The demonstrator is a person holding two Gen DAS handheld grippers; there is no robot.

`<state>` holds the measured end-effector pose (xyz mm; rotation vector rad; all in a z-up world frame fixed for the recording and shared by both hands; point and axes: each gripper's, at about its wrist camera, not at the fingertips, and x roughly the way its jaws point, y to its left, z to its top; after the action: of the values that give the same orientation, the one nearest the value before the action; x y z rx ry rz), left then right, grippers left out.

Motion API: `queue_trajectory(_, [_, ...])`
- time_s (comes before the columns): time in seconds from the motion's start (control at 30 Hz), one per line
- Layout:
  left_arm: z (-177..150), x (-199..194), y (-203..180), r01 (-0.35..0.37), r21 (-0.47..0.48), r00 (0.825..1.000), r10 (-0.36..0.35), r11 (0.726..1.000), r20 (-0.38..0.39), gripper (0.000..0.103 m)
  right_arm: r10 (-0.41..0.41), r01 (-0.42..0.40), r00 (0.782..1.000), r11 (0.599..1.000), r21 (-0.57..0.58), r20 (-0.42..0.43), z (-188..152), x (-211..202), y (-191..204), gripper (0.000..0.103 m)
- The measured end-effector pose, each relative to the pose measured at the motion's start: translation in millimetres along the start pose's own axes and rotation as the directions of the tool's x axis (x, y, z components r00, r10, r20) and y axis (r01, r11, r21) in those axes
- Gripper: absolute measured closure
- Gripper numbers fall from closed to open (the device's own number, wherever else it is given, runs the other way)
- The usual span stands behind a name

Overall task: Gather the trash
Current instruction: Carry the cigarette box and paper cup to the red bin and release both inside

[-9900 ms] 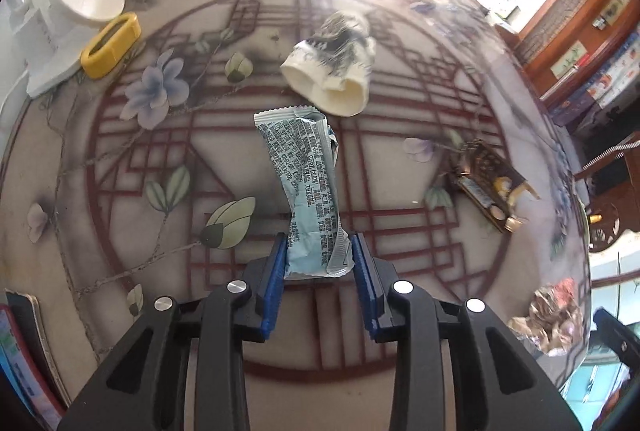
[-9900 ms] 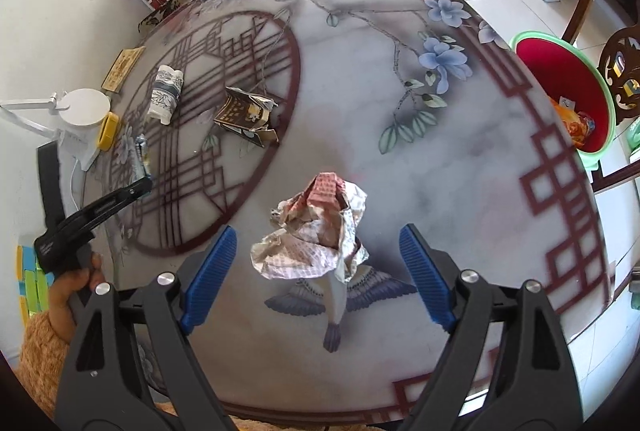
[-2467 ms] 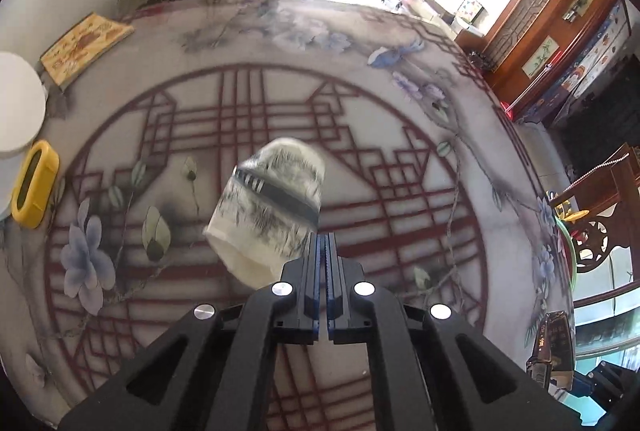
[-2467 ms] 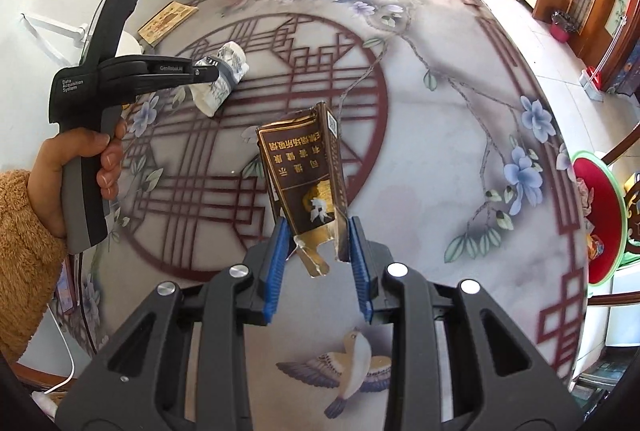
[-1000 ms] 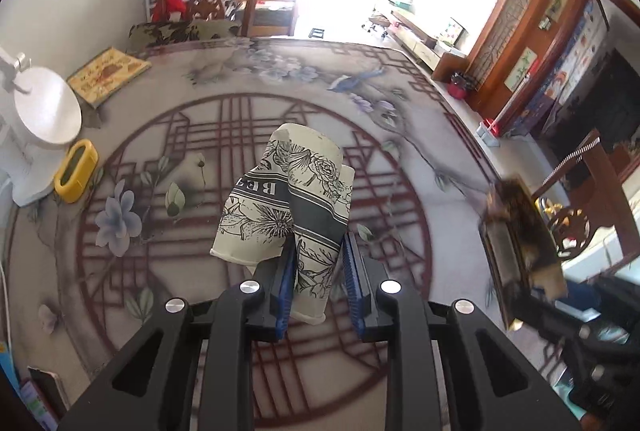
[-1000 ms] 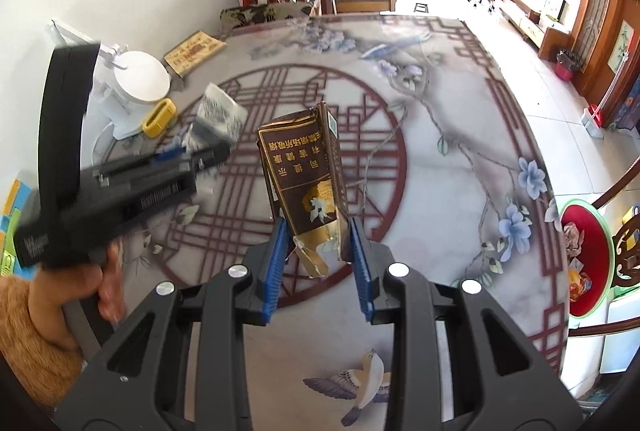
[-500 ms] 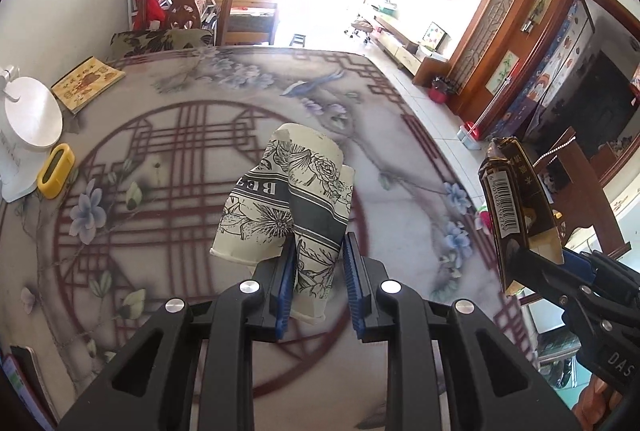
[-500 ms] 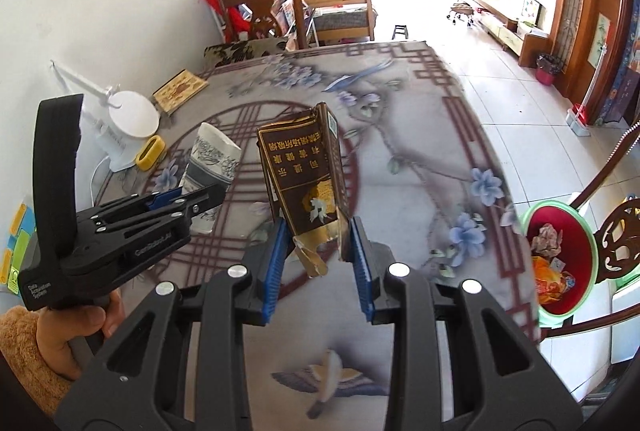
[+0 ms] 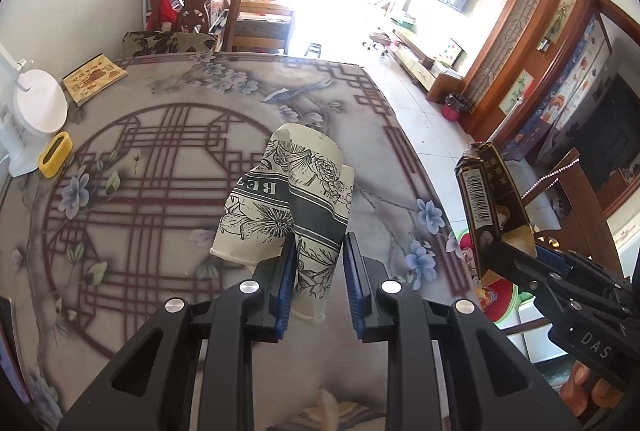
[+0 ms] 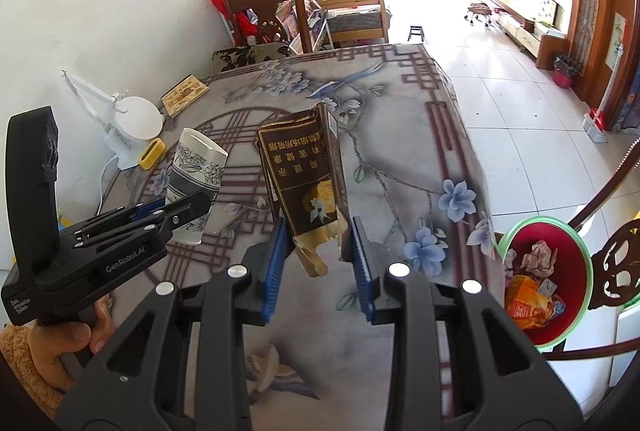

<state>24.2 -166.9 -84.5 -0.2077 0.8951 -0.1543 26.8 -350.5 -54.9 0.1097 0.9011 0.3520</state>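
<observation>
My left gripper (image 9: 318, 273) is shut on a crushed paper cup (image 9: 288, 207) with a black floral print and holds it above the patterned table (image 9: 168, 151). The cup also shows in the right wrist view (image 10: 196, 175). My right gripper (image 10: 318, 263) is shut on a torn brown cigarette box (image 10: 306, 171) with gold lettering, held upright above the table's right part. The box also shows in the left wrist view (image 9: 490, 199). A red bin with a green rim (image 10: 568, 339) stands on the floor at the right, with trash inside.
A white lamp base (image 9: 38, 105), a yellow object (image 9: 56, 155) and a small book (image 9: 96, 75) lie at the table's left. Wooden chairs stand behind the table (image 9: 196, 3) and beside the bin (image 10: 620, 263). Tiled floor lies to the right.
Both grippers have lifted and swung to the right with their loads. The red bin has come further into the right wrist view.
</observation>
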Motion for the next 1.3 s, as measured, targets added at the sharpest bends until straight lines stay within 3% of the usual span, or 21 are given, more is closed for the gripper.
queue_trajectory(0.27, [-4.4, 4.2, -40.1, -0.012, 0.008, 1.0, 0.012, 1.0, -0.002, 0.082, 0.024, -0.024, 1.0, 1.0, 0.012, 0.004, -2.5, -11.6, -36.7, 0.072])
queue_trajectory(0.53, [-2.4, 18.0, -92.9, 0.029, 0.079, 0.999, -0.027, 0.996, -0.025, 0.082, -0.002, 0.0, 1.0, 0.996, 0.085, 0.013, -8.6, -23.3, -85.3, 0.072])
queue_trajectory(1.03, [15.1, 49.1, -197.0, 0.153, 0.227, 0.987, -0.138, 0.962, -0.079, 0.082, -0.11, 0.106, 0.994, 0.964, 0.242, 0.002, -23.9, -38.1, -180.8, 0.072])
queue_trajectory(1.3, [22.9, 74.1, -249.6, 0.228, 0.285, 0.97, -0.193, 0.931, -0.148, 0.082, -0.214, 0.215, 0.976, 0.918, 0.334, -0.04, -38.0, -41.7, -246.8, 0.072])
